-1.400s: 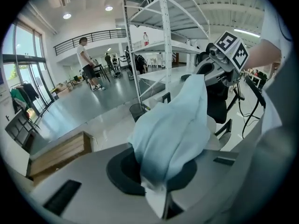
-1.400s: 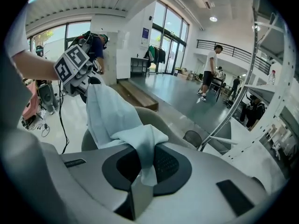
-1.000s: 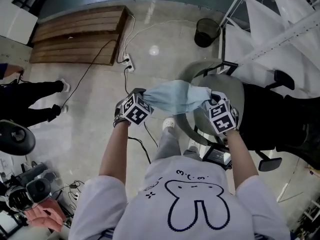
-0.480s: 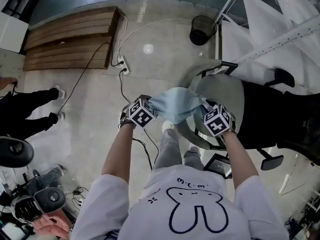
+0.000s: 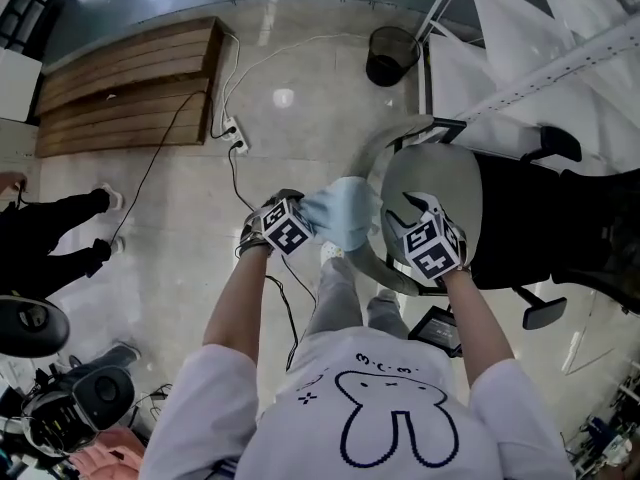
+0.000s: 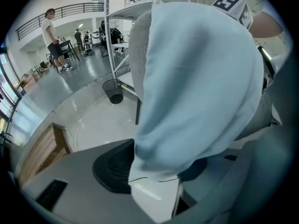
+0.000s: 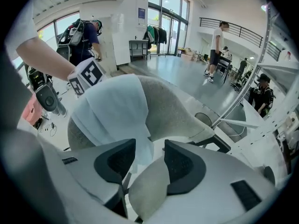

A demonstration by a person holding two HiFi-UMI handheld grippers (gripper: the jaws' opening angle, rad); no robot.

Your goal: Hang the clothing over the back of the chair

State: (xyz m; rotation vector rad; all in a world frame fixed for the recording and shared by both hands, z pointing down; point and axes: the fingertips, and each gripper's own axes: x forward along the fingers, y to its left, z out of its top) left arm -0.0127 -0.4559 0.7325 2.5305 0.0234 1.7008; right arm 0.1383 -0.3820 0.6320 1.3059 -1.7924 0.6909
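Note:
A light blue garment [image 5: 345,213] lies draped over the curved back [image 5: 376,256] of a grey shell chair. My left gripper [image 5: 300,223] is at the garment's left end. In the left gripper view its jaws are opening, and the cloth [image 6: 196,78] hangs loosely between them at the left gripper [image 6: 154,171]. My right gripper [image 5: 420,233] hovers over the chair back's right part, its jaws opening wide. In the right gripper view the right gripper [image 7: 149,160] holds nothing. A fold of the garment [image 7: 112,111] hangs just beyond its left pad, over the chair back [image 7: 173,106].
A black bin [image 5: 390,55] stands on the floor beyond the chair. A white metal rack [image 5: 540,68] and a black office chair [image 5: 540,218] crowd the right side. A wooden platform [image 5: 125,83], a power strip [image 5: 232,133] with cables, and a standing person [image 5: 50,218] are to the left.
Both grippers came down and the garment settled onto the chair back, bunching toward the left. The right jaws let go and spread; the left jaws loosened.

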